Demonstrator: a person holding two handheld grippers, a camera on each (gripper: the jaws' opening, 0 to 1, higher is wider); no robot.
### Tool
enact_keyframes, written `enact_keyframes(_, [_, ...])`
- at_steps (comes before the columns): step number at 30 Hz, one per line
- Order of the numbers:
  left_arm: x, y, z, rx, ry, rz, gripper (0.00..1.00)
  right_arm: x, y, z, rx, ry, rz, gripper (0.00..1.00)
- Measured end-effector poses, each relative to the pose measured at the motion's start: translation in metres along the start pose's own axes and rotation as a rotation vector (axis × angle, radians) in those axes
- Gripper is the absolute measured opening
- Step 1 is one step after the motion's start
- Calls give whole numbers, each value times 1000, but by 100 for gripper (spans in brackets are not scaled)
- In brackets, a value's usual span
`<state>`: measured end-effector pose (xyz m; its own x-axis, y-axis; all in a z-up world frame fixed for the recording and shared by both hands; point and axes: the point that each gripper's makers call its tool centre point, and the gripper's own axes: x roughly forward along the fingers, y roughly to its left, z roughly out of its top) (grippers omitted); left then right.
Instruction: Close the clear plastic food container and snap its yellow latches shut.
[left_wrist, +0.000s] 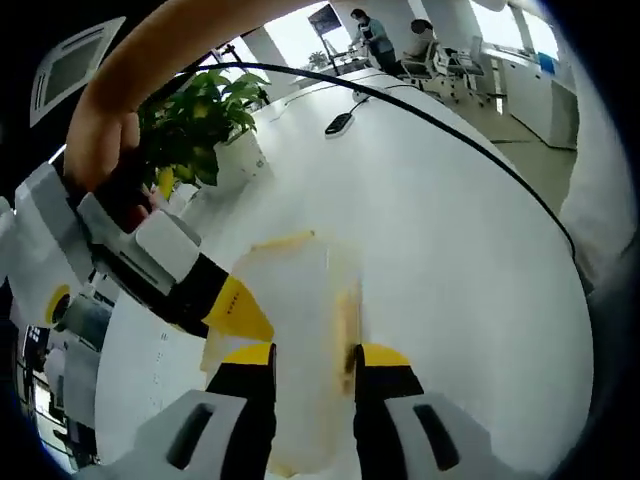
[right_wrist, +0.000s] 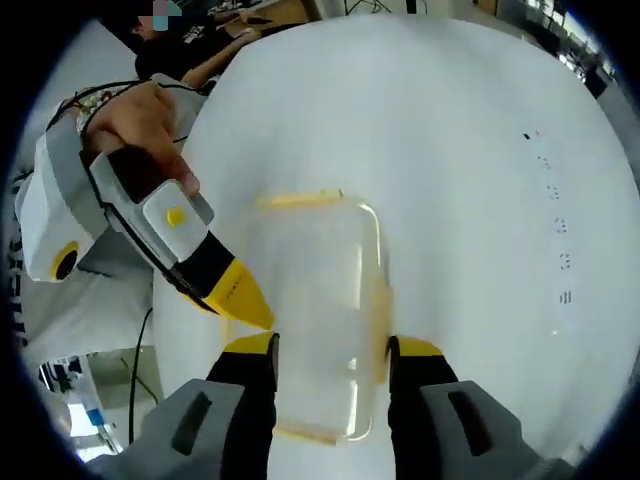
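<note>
**Both grippers straddling the container**

Clear rectangular plastic food container w/ yellow latches (left_wrist: 300, 330) (right_wrist: 315, 300) sits on round white table (left_wrist: 450, 220) (right_wrist: 450, 150), lid on. Left gripper (left_wrist: 312, 358): yellow-tipped black jaws spread, one each side of the box, near its long edges. Right gripper (right_wrist: 330, 350): jaws likewise spread either side of the box. Contact w/ walls: can't tell. Potted green plant (left_wrist: 200, 120) & black remote-like object (left_wrist: 338, 123) further back on table.
</note>
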<state>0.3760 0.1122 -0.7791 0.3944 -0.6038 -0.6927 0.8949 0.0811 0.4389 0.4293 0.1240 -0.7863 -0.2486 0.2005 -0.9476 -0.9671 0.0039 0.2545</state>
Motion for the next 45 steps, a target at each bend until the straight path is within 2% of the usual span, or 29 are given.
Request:
enact_keyframes(8, [1, 0, -1, 20, -2, 30, 22, 1, -1, -1, -3, 25, 11, 40])
enact_keyframes(9, [-7, 15, -13, 55, 61, 118, 20, 1, -2, -1, -2, 23, 10, 39])
enact_keyframes(10, [1, 3, -4, 34, -4, 70, 20, 3, -6, 0, 45, 27, -39, 39])
enact_keyframes(11, [-2, 4, -6, 38, 9, 71, 20, 10, 0, 5, 13, 11, 2, 39])
enact_keyframes(12, [-2, 5, -7, 40, 6, 68, 20, 11, 3, 7, 12, 3, 11, 39])
enact_keyframes(16, [0, 4, -3, 38, 1, 59, 21, 12, 9, 9, 10, -4, 12, 39])
enact_keyframes(25, [1, 2, -3, 32, -6, 50, 21, 9, 11, 6, 6, 31, 13, 40])
enact_keyframes(28, [0, 1, -4, 32, -44, 57, 21, 8, 12, 5, 6, 27, 9, 40])
enact_keyframes(37, [0, 2, -2, 19, -48, 57, 22, 3, 10, 4, -49, 64, -74, 40])
enact_keyframes(45, [-1, 3, -1, 8, -57, 62, 23, -5, 13, -2, -23, 11, -158, 40])
